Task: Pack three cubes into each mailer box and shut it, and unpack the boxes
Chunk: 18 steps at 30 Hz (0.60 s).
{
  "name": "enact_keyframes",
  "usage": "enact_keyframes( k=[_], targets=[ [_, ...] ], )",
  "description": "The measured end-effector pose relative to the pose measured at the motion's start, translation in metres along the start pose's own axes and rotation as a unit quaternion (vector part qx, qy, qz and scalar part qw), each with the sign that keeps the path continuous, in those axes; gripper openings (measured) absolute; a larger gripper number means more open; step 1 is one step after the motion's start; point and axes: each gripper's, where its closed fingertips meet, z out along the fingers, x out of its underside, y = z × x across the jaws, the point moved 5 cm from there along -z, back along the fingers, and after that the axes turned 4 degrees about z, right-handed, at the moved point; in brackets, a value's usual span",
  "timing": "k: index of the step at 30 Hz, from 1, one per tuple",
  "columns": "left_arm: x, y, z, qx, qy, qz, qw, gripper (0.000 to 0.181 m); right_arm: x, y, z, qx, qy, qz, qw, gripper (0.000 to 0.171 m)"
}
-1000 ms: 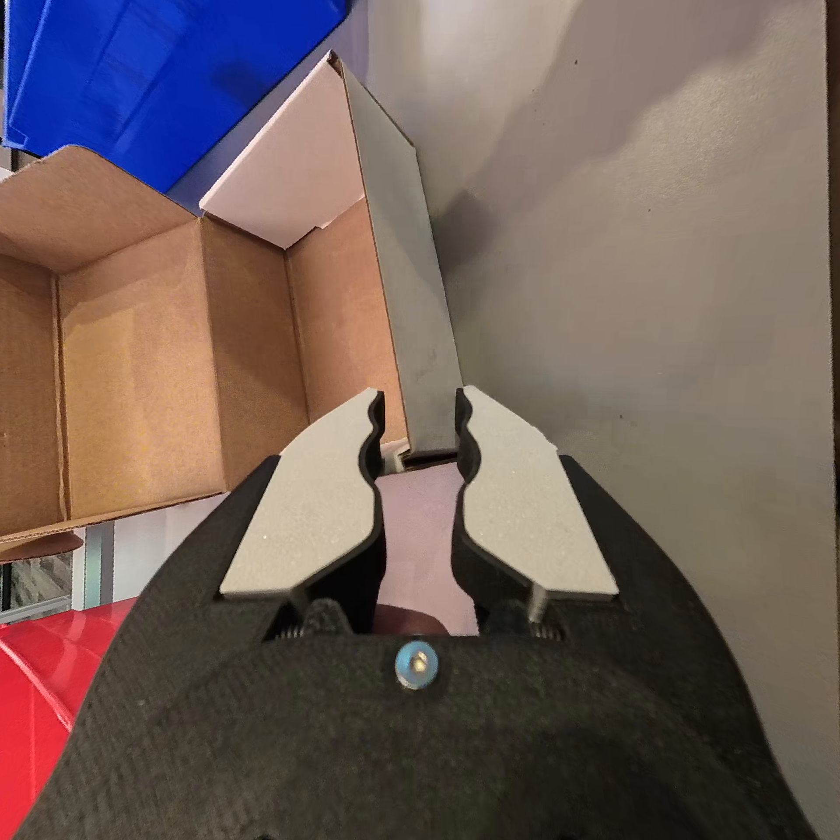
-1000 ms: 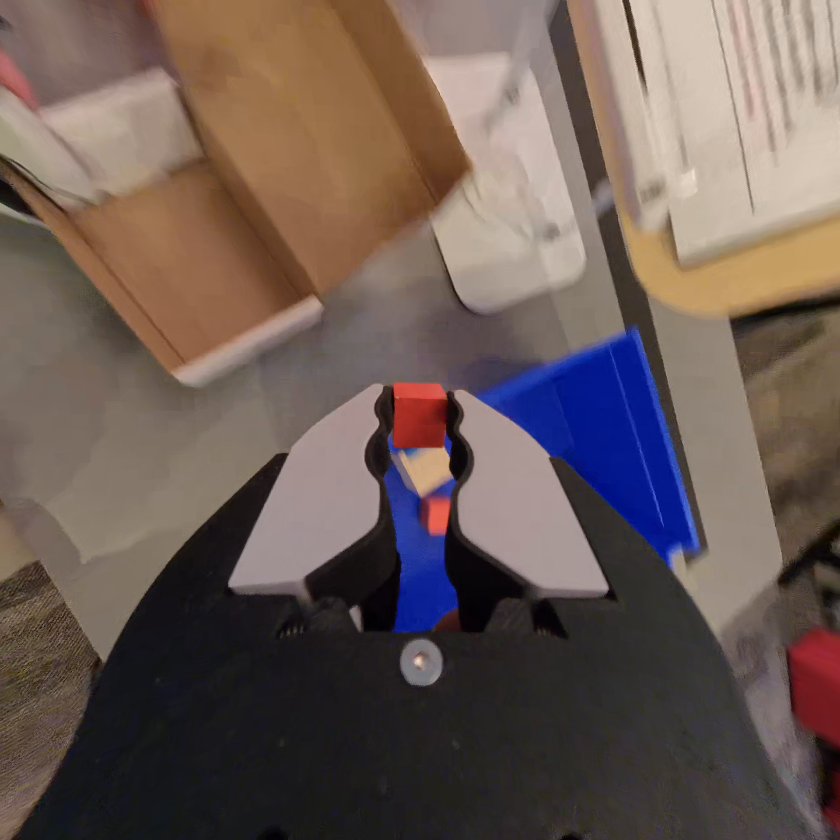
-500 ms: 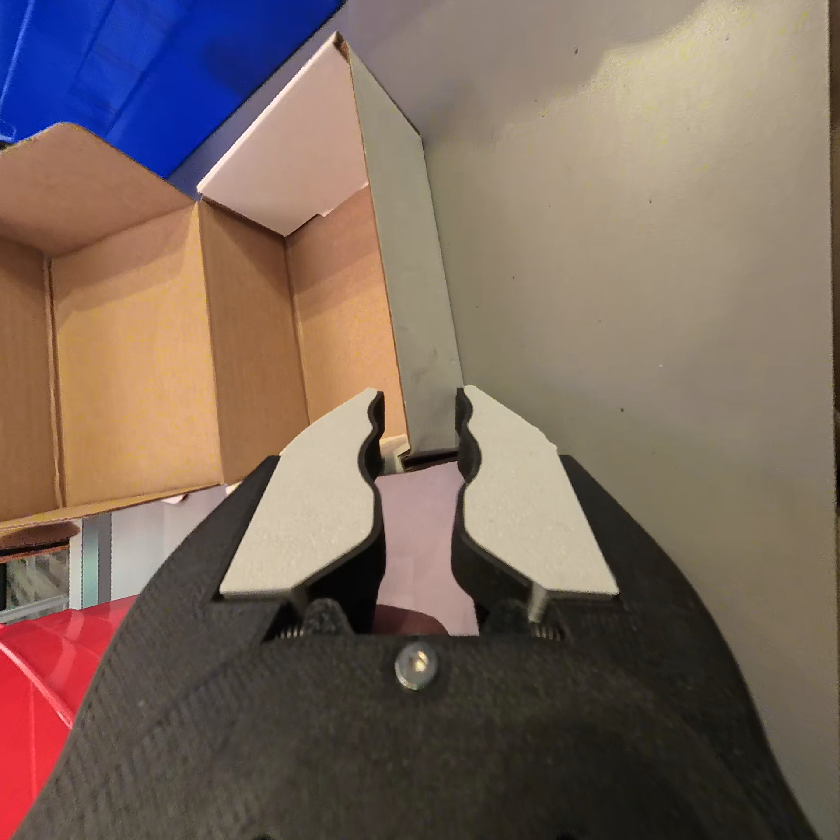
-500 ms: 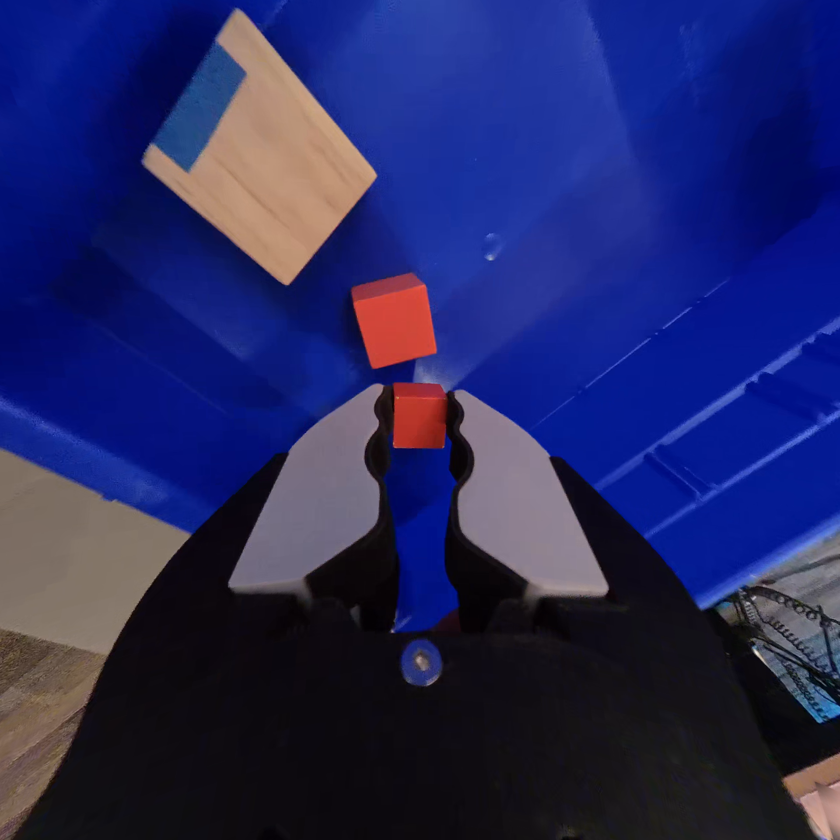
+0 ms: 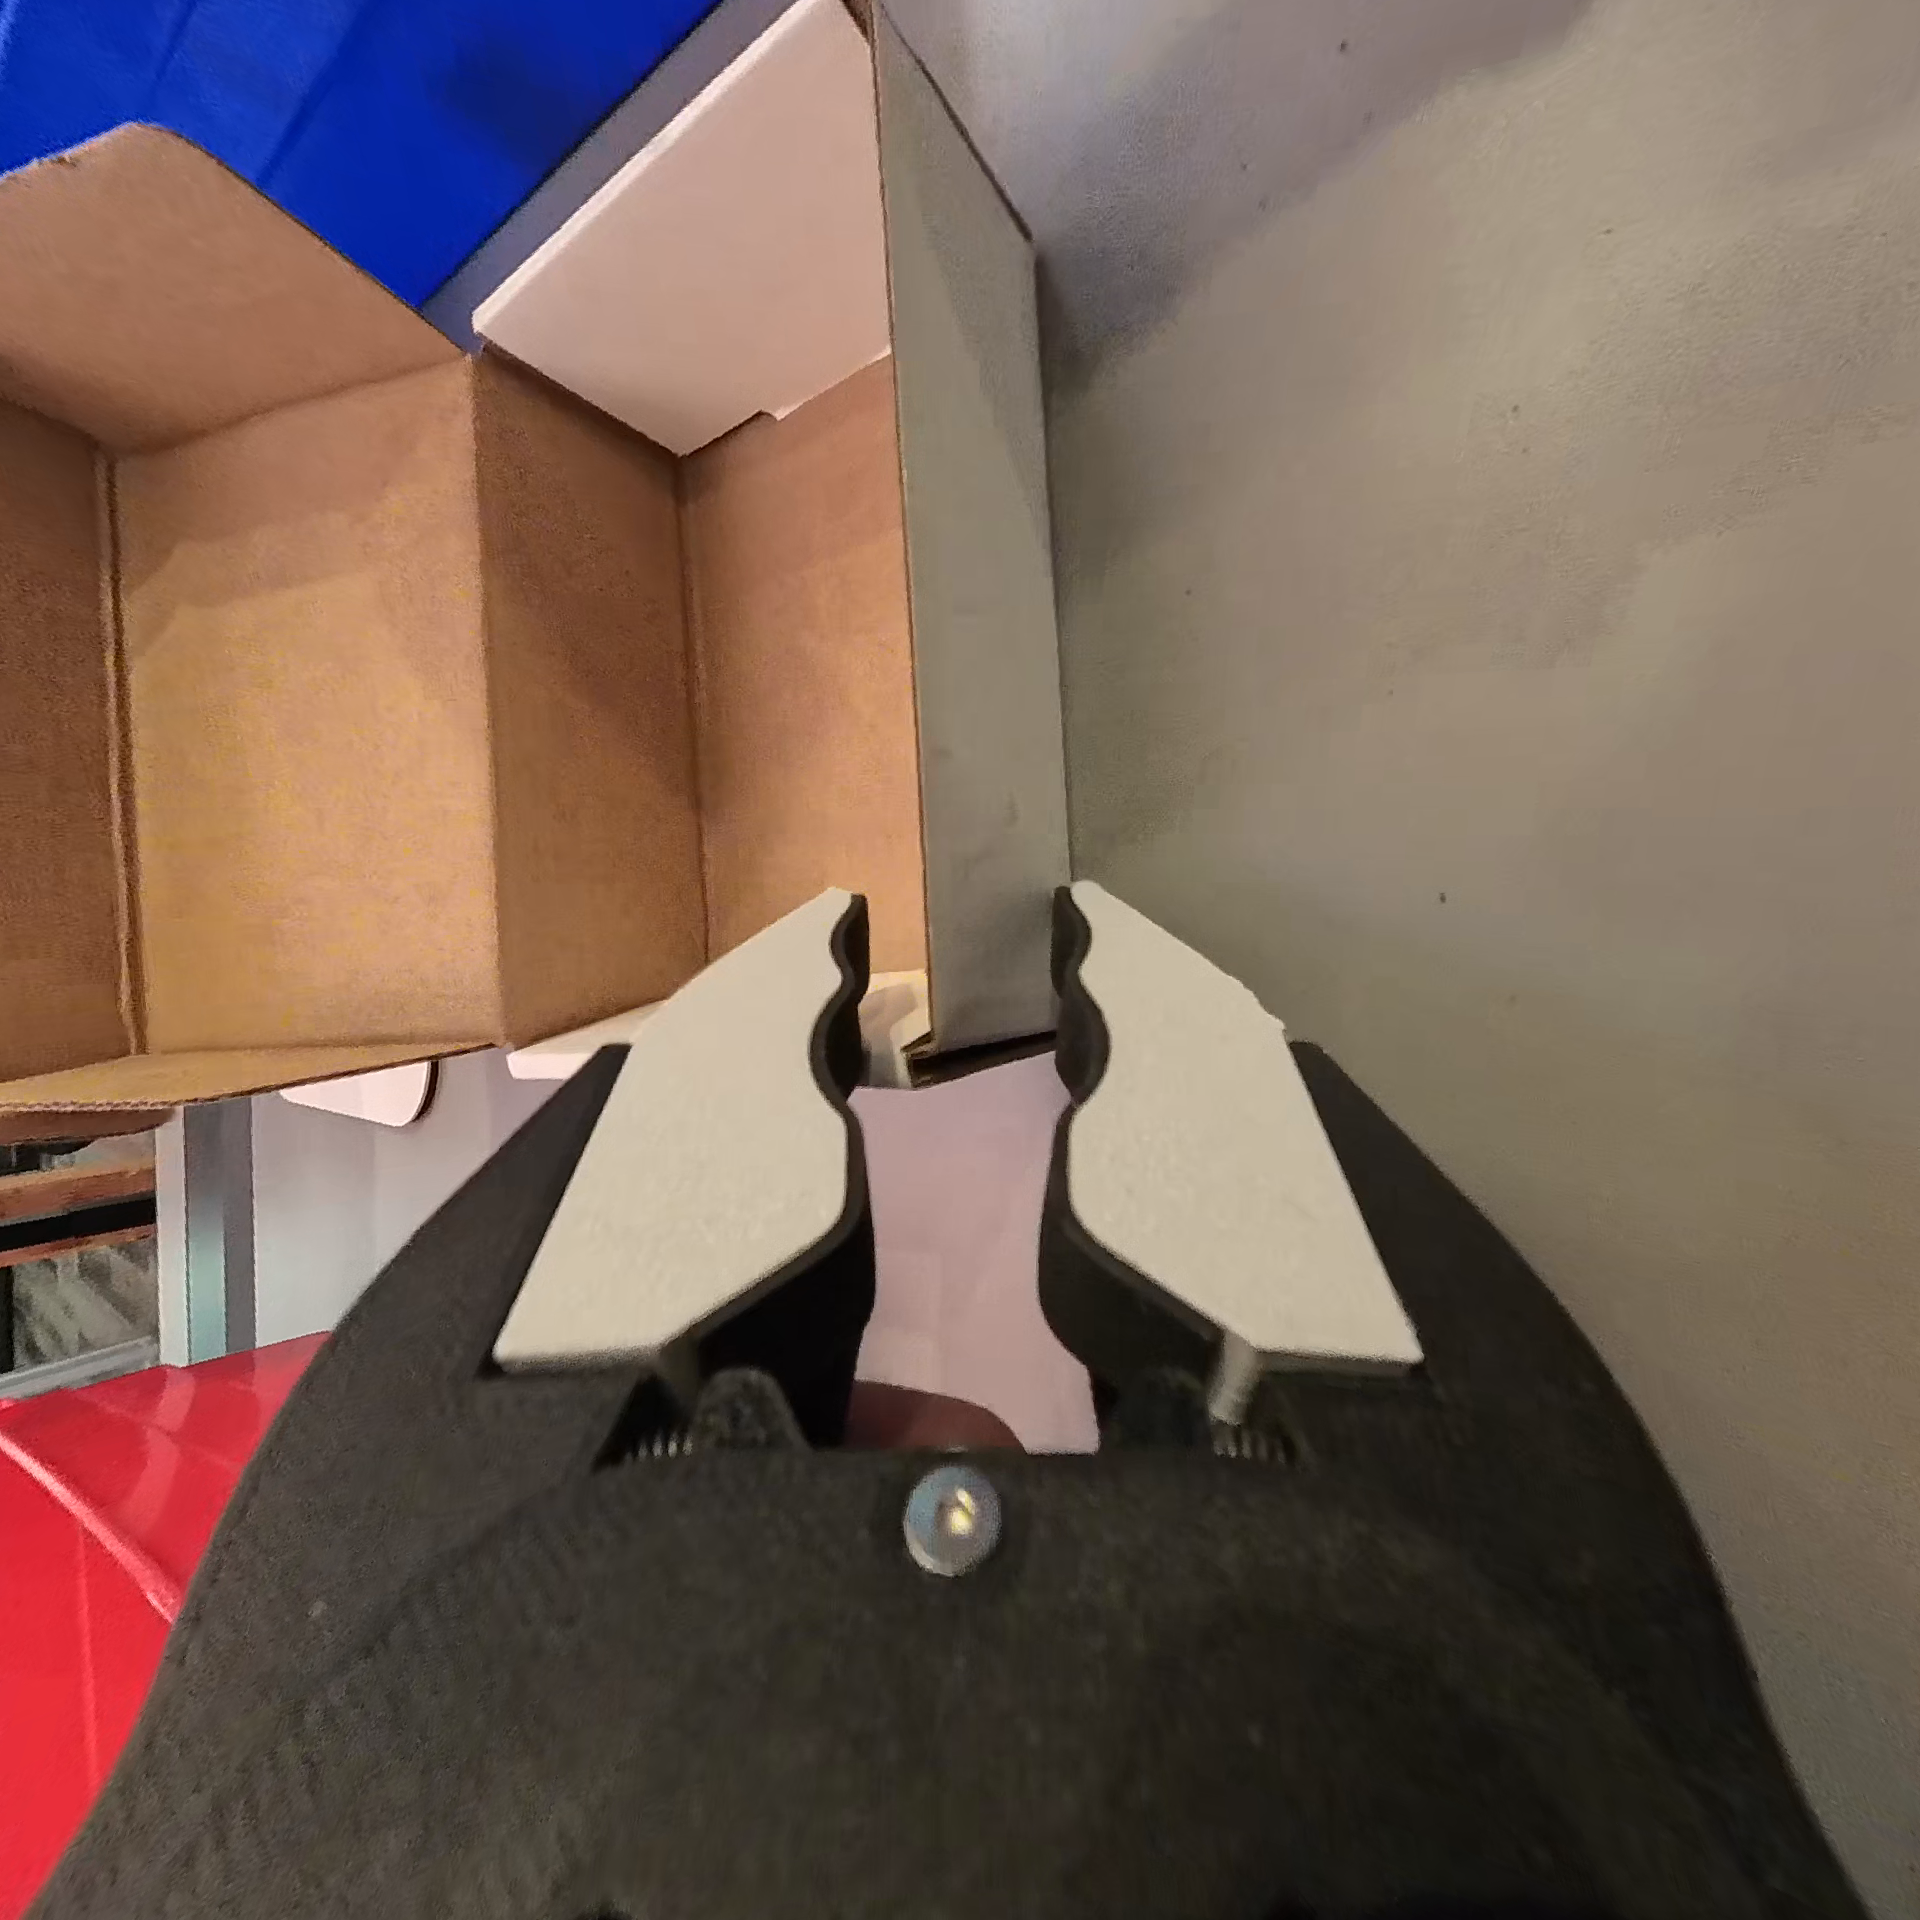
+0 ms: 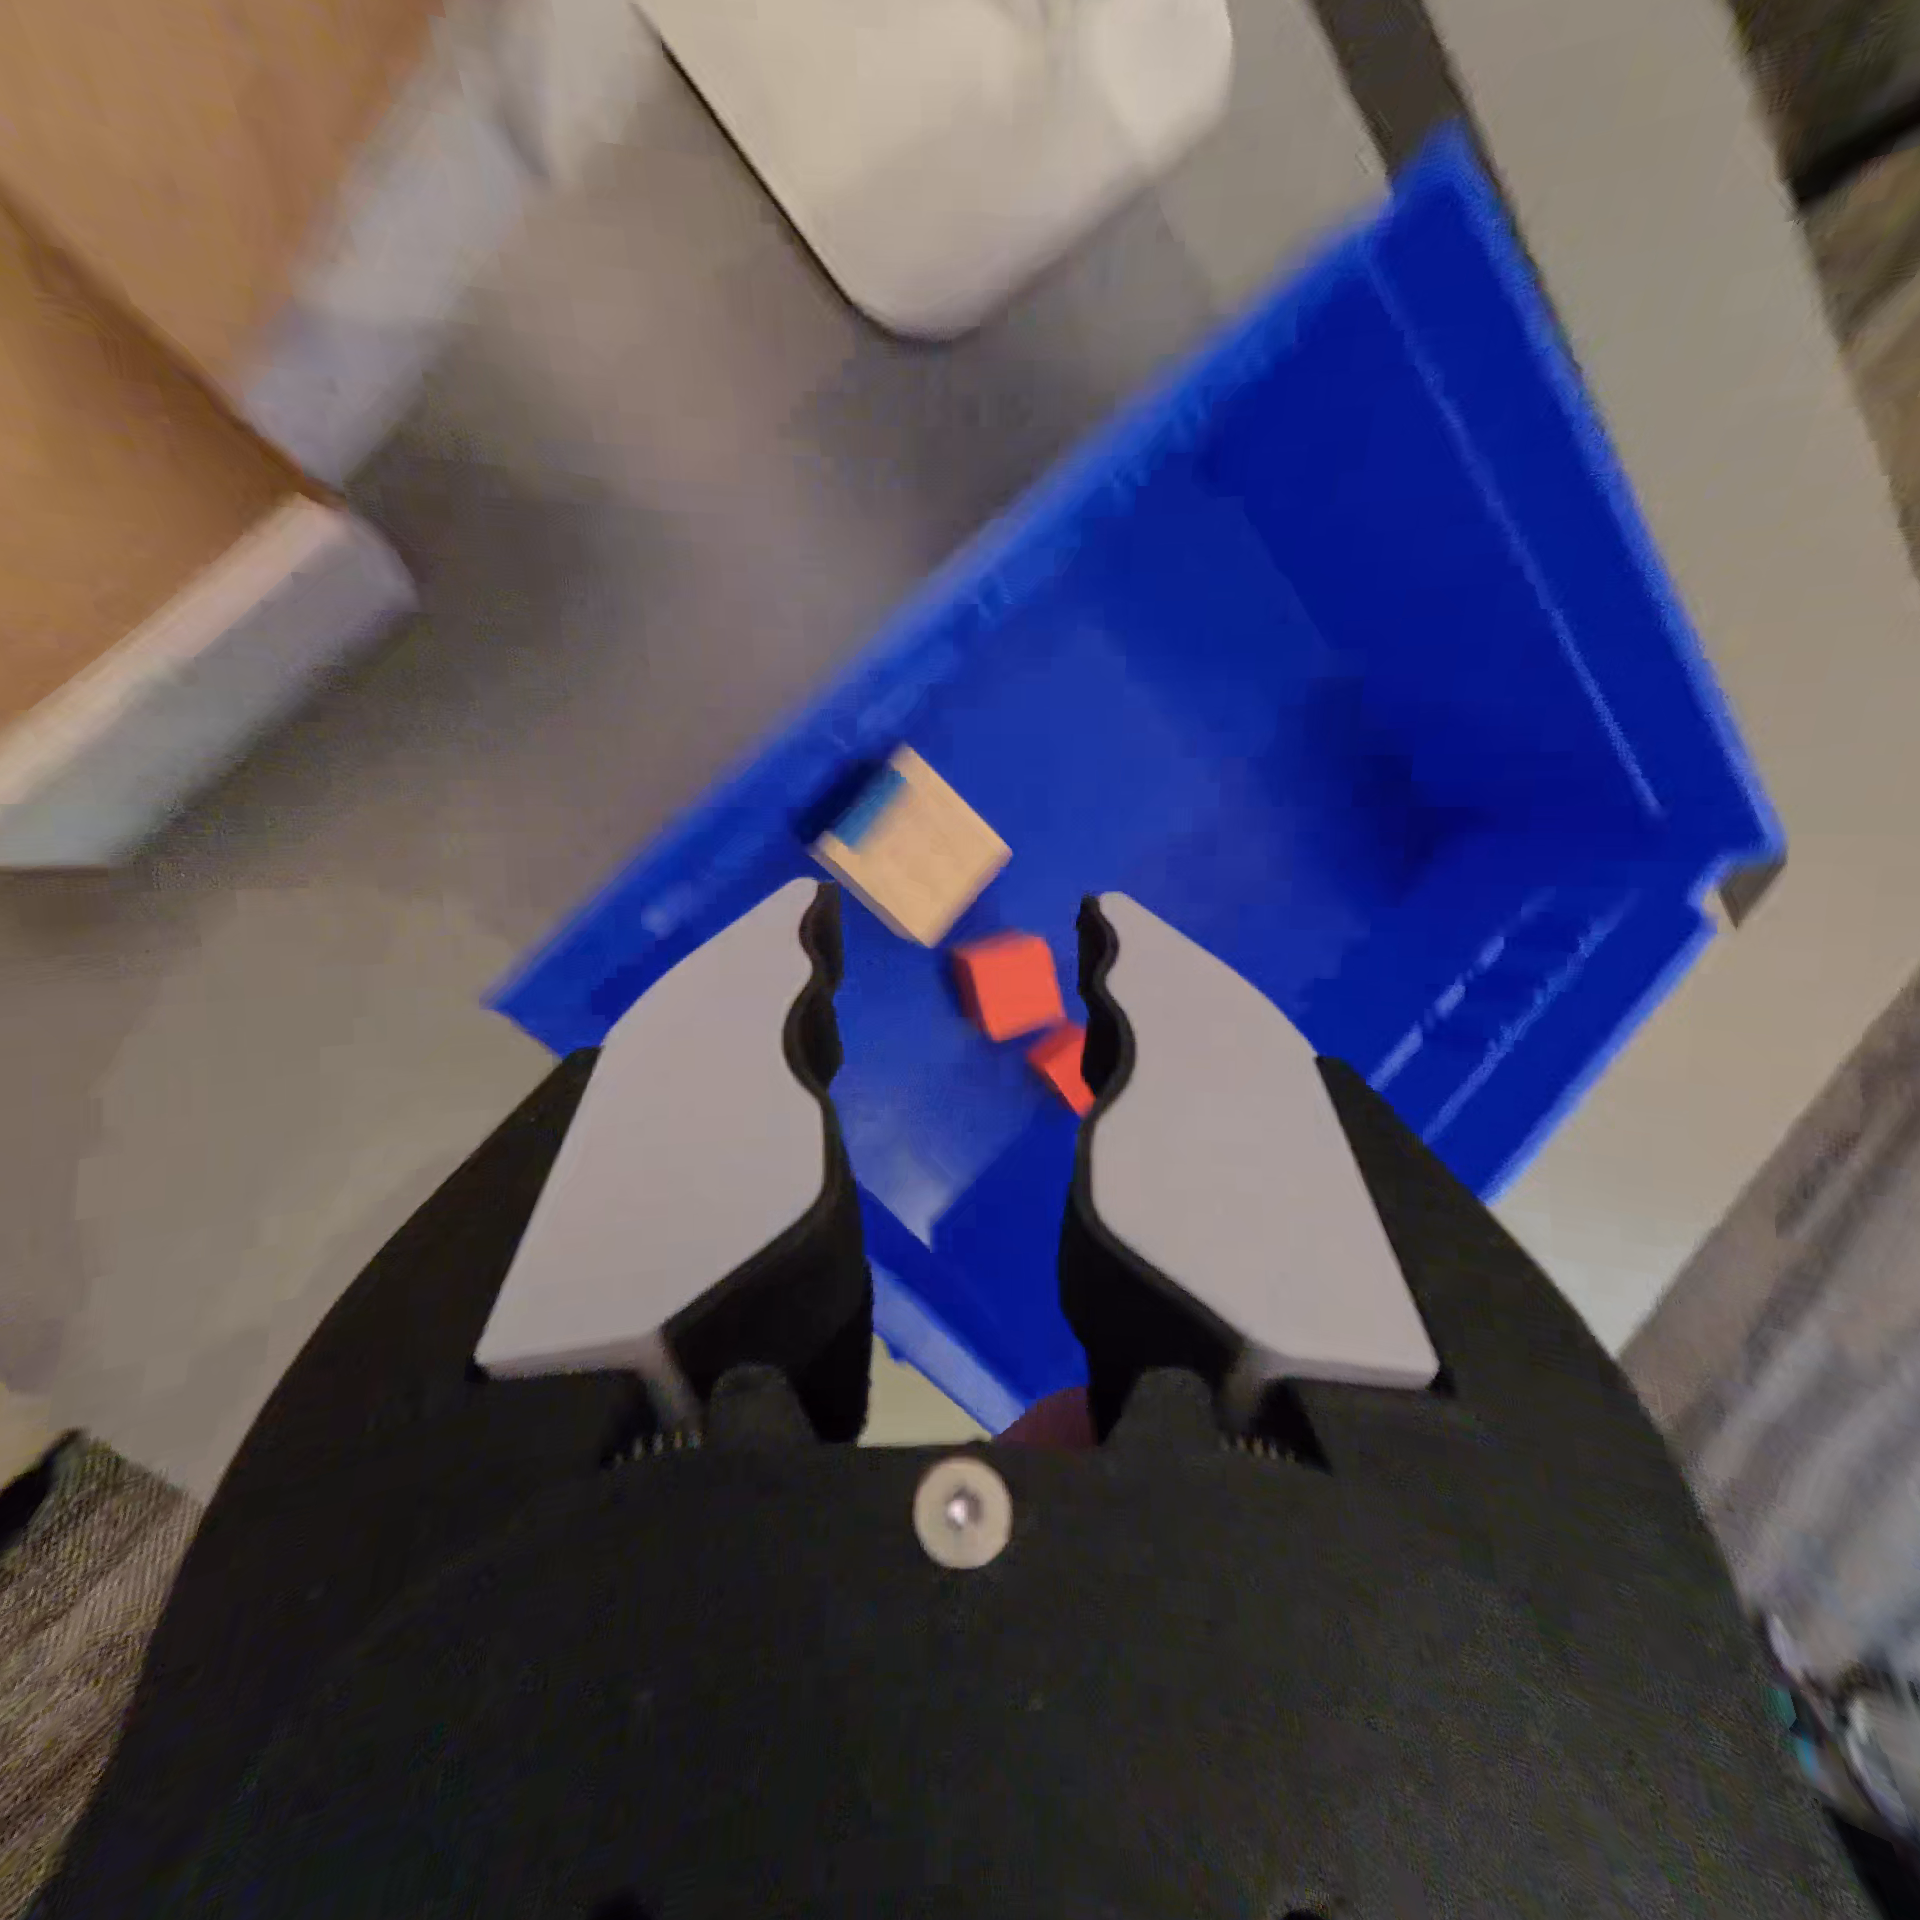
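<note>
In the left wrist view, an open brown mailer box (image 5: 312, 727) with white outer faces lies on the grey table (image 5: 1507, 727). My left gripper (image 5: 958, 935) is shut on the box's grey-white side wall (image 5: 987, 675). No cube shows inside the box. In the right wrist view, my right gripper (image 6: 951, 914) is open and empty above the blue bin (image 6: 1351, 727). Two red cubes (image 6: 1006, 985) (image 6: 1060, 1065) and a wooden block (image 6: 914, 857) with a blue patch lie on the bin's floor. The second red cube is partly hidden behind my right finger. The box (image 6: 125, 416) shows blurred at the upper left.
The blue bin (image 5: 312, 83) lies just beyond the box in the left wrist view. A red object (image 5: 104, 1558) sits at the lower left there. A white rounded object (image 6: 935, 135) lies behind the bin. The table edge runs along the right (image 6: 1766, 1195). The tips of one gripper are about 30 centimeters away from the tips of the other. Measured from the fingertips, the wooden block (image 6: 914, 857) is 8 centimeters or so from the right gripper and 30 centimeters from the left.
My right gripper has opened and let go of the red cube, which now lies in the blue bin, and has pulled back up. My left gripper still holds the box wall.
</note>
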Motion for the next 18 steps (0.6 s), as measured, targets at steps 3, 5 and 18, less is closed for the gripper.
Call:
enact_keyframes(
  k=[3, 5, 18],
  targets=[
    [0.001, 0.0, -0.001, -0.001, 0.006, 0.0, 1.0, 0.032, -0.037, 0.045, -0.007, -0.048, -0.067, -0.021, 0.996, 0.045],
    [0.004, 0.0, -0.002, 0.001, 0.014, -0.002, 1.0, 0.031, -0.056, 0.071, -0.005, -0.083, -0.104, -0.016, 0.991, 0.049],
    [0.02, 0.0, -0.017, 0.053, 0.013, -0.032, 0.998, 0.046, -0.08, 0.124, 0.065, -0.083, -0.127, 0.086, 0.985, 0.039]
  ],
)
